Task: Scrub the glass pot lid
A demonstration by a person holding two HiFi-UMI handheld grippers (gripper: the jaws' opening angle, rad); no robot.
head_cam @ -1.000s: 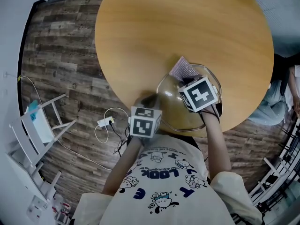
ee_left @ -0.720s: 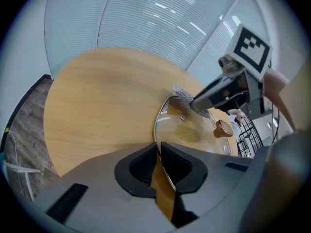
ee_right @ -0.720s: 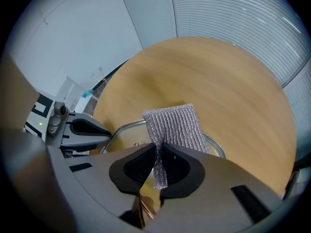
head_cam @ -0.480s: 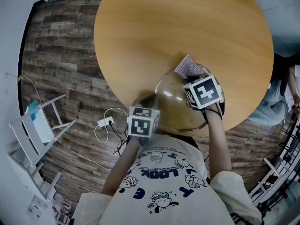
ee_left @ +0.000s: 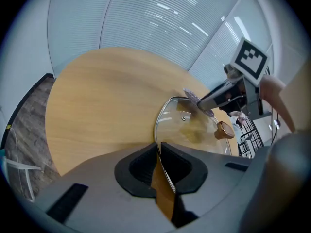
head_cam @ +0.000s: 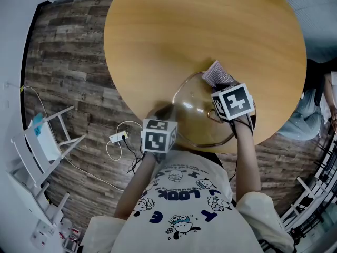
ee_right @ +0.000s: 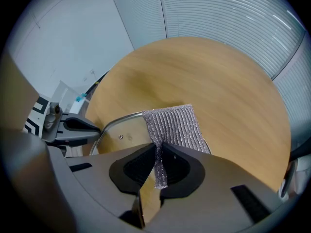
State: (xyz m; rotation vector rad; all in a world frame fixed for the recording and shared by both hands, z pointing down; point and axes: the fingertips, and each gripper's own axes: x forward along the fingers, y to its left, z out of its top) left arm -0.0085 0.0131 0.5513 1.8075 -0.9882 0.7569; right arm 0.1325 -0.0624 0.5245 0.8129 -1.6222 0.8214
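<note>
Glass pot lid [head_cam: 196, 115], rim in left claw [ee_left: 159, 147]; cloth [ee_right: 176, 125] in right claw [ee_right: 159, 150]

No sight from the head view of the fingers [ee_left: 141, 165]: buried under the left marker cube [head_cam: 159, 136] and right marker cube [head_cam: 232, 102]. Mostly covered by the right one too: the silver scrubbing cloth [head_cam: 216, 74]. Cut off at that view's top edge: the round worktop [head_cam: 174, 30]. In the right gripper view, near part of the glass pot lid [ee_right: 116, 130] blocked by the right gripper's [ee_right: 159, 150] own body.
</note>
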